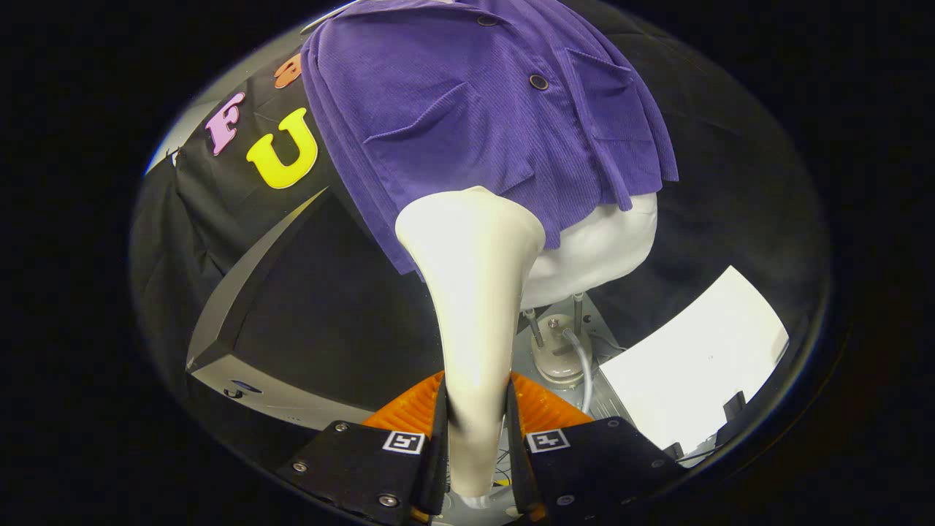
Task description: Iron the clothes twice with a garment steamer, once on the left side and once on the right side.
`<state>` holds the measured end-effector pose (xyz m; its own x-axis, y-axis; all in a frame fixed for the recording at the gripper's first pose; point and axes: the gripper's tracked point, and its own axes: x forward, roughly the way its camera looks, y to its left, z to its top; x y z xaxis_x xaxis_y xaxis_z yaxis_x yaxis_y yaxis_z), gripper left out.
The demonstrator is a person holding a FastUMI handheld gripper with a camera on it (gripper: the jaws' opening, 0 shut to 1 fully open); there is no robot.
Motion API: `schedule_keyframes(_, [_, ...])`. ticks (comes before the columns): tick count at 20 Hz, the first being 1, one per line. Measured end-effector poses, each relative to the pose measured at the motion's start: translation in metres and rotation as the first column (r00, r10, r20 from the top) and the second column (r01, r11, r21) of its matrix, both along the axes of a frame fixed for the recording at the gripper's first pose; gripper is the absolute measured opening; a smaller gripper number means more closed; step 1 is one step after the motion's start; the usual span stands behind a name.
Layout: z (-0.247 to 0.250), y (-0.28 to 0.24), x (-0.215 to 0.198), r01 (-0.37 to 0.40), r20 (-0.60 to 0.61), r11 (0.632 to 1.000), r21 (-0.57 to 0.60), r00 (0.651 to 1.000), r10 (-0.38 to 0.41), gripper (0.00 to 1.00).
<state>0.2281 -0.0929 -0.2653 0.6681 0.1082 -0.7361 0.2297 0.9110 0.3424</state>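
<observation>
Clamping the narrow handle of the garment steamer [475,292] from both sides, the gripper [476,427] has its two fingers drawn in close with only the handle's width between them, each one pressed against it. The steamer rises from between the fingers and flares to a wide head whose top edge lies against the lower hem of the purple jacket [482,117], which hangs on a white mannequin torso [599,256] just beyond. A white sheet [694,372] lies off to the right of the mannequin's stand [559,351], and a dark screen [321,321] stands to the left.
</observation>
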Motion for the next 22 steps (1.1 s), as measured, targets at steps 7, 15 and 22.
schedule_keyframes(7, [0.082, 0.008, -0.052, -0.029, 0.146, 1.000, 0.000, 0.989, 0.029, 0.36])
schedule_keyframes(15, [0.197, -0.010, -0.085, -0.040, 0.323, 0.999, -0.035, 0.945, 0.049, 0.36])
schedule_keyframes(22, [0.294, -0.055, -0.056, 0.015, 0.489, 0.997, -0.070, 0.872, 0.022, 0.36])
